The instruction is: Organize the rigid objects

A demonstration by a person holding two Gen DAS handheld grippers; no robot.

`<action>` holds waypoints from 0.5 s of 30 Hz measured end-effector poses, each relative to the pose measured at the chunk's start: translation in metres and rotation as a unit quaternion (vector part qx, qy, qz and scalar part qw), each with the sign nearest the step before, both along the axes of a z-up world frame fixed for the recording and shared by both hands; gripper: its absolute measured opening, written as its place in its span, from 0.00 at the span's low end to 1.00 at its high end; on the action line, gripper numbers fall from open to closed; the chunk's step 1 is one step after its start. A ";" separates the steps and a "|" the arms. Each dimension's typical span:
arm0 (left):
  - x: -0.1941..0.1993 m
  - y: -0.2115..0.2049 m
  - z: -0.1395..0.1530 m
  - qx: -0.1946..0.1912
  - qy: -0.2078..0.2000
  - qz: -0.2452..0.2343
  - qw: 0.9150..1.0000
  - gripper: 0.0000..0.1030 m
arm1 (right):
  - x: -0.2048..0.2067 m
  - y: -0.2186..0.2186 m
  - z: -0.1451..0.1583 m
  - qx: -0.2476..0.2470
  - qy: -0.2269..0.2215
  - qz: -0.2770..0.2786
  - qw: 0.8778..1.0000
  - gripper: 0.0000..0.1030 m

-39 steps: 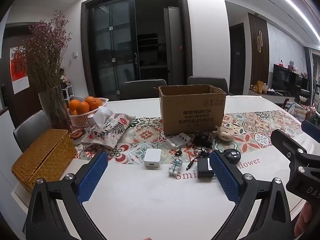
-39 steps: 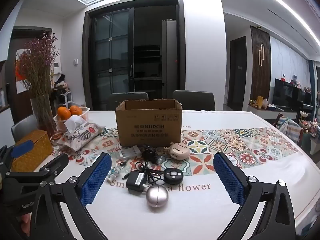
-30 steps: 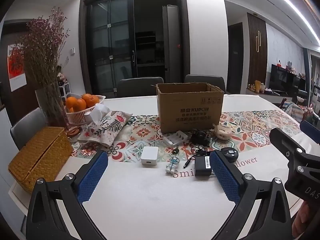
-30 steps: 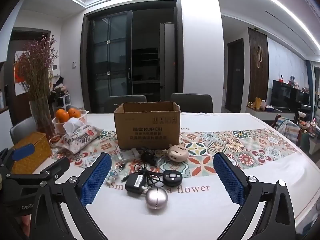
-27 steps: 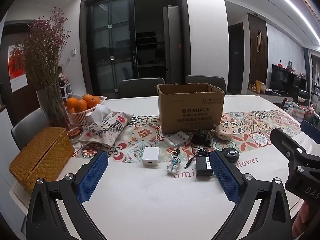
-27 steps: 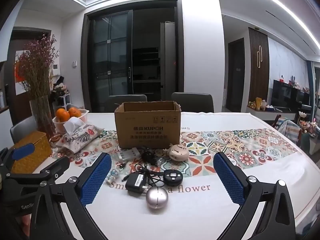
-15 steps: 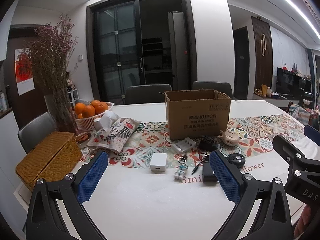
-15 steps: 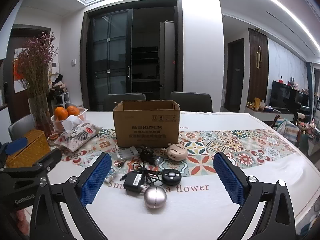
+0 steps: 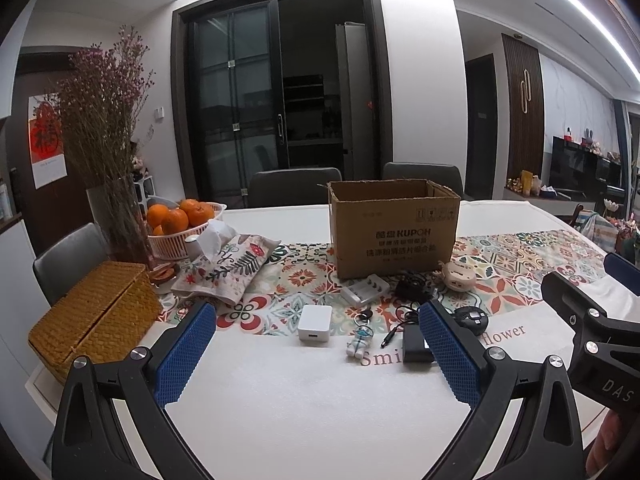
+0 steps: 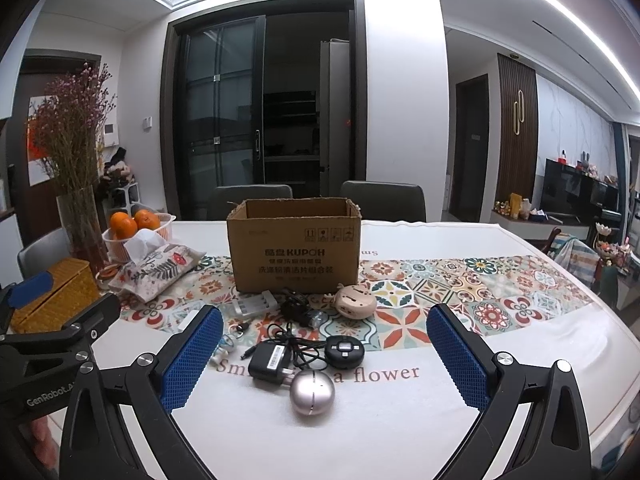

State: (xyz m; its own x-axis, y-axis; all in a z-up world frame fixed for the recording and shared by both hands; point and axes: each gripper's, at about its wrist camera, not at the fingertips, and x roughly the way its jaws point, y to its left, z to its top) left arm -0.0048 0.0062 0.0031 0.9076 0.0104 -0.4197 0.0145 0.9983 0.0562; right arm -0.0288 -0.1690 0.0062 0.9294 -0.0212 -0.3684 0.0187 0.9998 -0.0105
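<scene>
An open cardboard box (image 9: 394,230) stands on the table's patterned runner; it also shows in the right wrist view (image 10: 295,246). In front of it lie a white charger cube (image 9: 315,323), a small astronaut keychain (image 9: 360,343), a white battery charger (image 9: 365,290), a black power adapter with cable (image 10: 270,364), a round black device (image 10: 344,351), a silver ball (image 10: 312,392) and a beige deer-shaped gadget (image 10: 355,300). My left gripper (image 9: 318,346) is open and empty above the near table edge. My right gripper (image 10: 324,354) is open and empty, its jaws either side of the silver ball's area.
At the left stand a wicker box (image 9: 96,318), a vase of dried flowers (image 9: 120,224), a basket of oranges (image 9: 182,226) and a floral tissue pouch (image 9: 230,264). Chairs stand behind the table (image 9: 320,412). The other gripper shows at each view's edge.
Both grippers have drifted slightly, with small shifts in view; the objects on the table have not moved. Both stay open.
</scene>
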 end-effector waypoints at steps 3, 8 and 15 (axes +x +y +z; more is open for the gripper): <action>0.000 0.000 0.000 0.000 0.001 0.000 1.000 1.00 | 0.000 0.000 0.000 0.001 0.000 0.001 1.000 1.00; 0.002 0.000 0.000 0.002 0.001 0.000 1.000 1.00 | 0.000 0.000 0.000 0.001 0.001 0.000 1.000 1.00; 0.002 0.000 -0.001 0.001 0.002 0.000 1.000 1.00 | 0.000 0.000 0.000 0.000 0.001 -0.001 1.000 1.00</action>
